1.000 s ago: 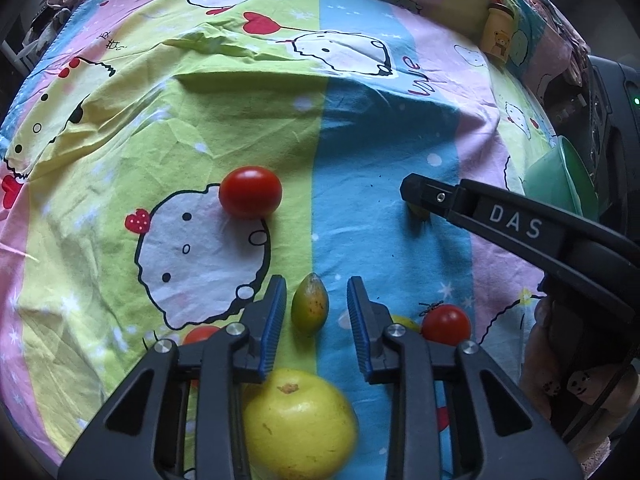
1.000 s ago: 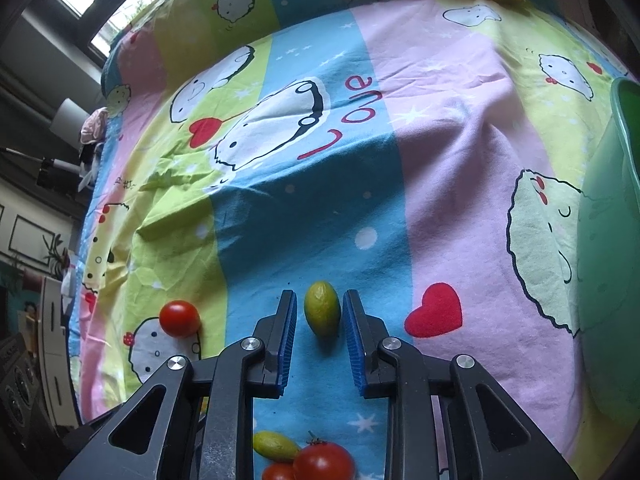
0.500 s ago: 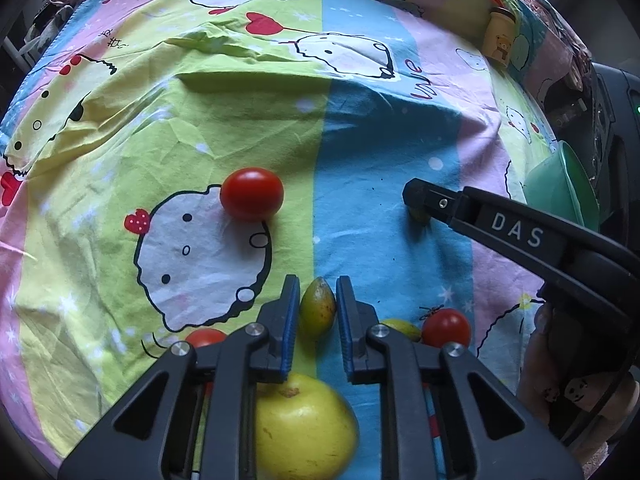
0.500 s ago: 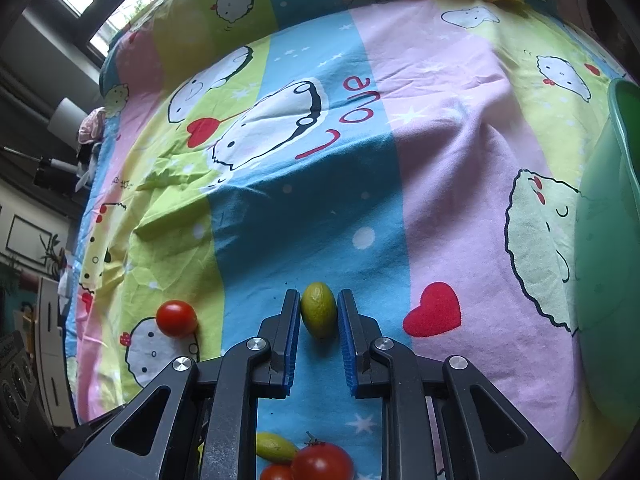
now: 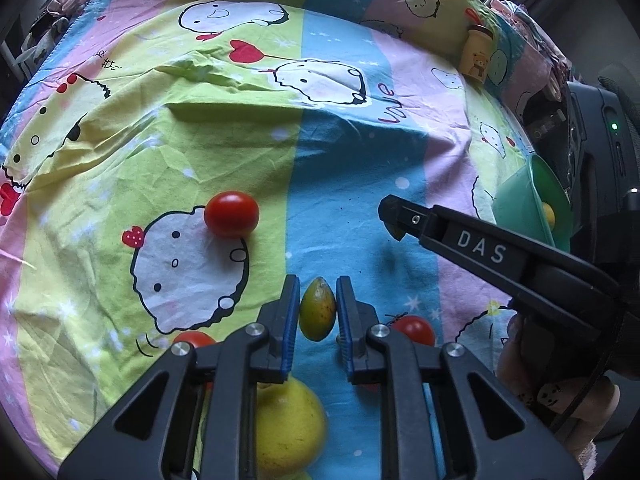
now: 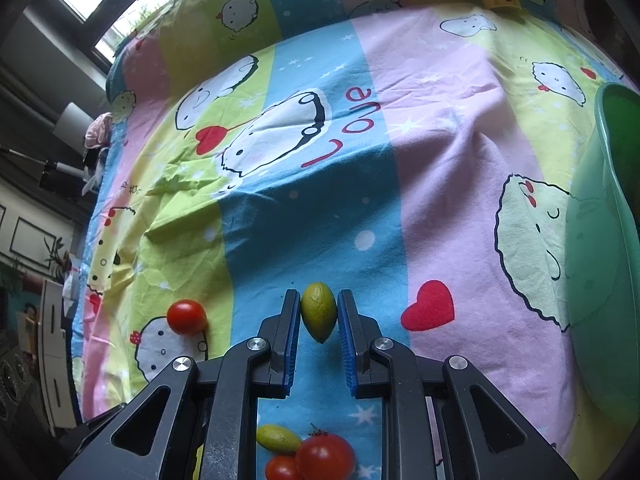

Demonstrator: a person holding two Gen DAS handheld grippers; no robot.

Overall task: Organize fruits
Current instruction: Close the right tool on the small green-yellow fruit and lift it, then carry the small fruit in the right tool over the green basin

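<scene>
My left gripper (image 5: 317, 308) is shut on a small olive-green fruit (image 5: 317, 309) and holds it over the cartoon-print sheet. My right gripper (image 6: 318, 312) is shut on a small yellow-green fruit (image 6: 318, 311); its finger also shows in the left wrist view (image 5: 404, 216). A red tomato (image 5: 231, 214) lies on the sheet to the left; it also shows in the right wrist view (image 6: 186, 317). A green bowl (image 5: 532, 204) stands at the right, with a yellow fruit inside; its wall fills the right edge of the right wrist view (image 6: 600, 264).
A large yellow fruit (image 5: 288, 428) lies under my left gripper, with red tomatoes (image 5: 414, 328) beside it. Below my right gripper lie a green fruit (image 6: 278, 438) and tomatoes (image 6: 324, 456). A yellow bear jar (image 5: 476, 56) stands at the far right edge of the sheet.
Both grippers have closed on their small green fruits and lifted them slightly off the sheet. The other fruits have not moved.
</scene>
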